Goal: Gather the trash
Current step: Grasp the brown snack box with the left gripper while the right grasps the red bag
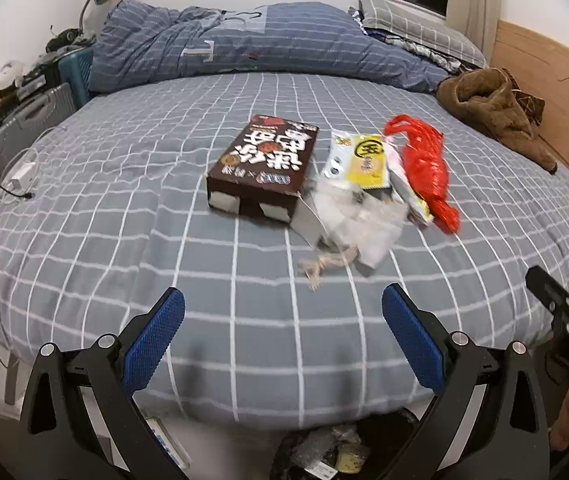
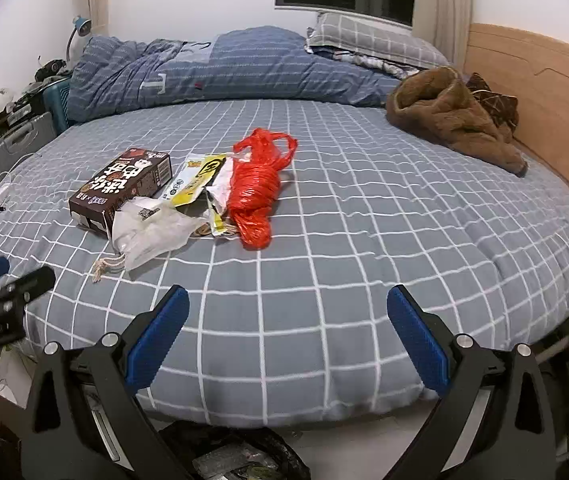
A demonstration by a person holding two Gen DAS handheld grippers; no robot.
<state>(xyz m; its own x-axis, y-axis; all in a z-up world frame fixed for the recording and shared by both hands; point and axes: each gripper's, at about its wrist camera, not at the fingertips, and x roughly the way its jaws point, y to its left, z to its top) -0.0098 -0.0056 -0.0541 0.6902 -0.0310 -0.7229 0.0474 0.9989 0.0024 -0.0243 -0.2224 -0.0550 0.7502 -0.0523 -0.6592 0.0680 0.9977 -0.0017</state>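
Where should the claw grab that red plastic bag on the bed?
Probably the bunched middle of the red bag, coming down from above with the right claw, which is open. The bag lies flat and crumpled lengthwise, so pinching across its narrow width should catch plenty of plastic.

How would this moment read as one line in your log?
phase: approach | left gripper: open, empty | right gripper: open, empty | trash on bed: brown box, red bag

left gripper (image 1: 283, 320): jaws wide apart, empty, pointing to 12 o'clock
right gripper (image 2: 288, 320): jaws wide apart, empty, at left gripper's 3 o'clock
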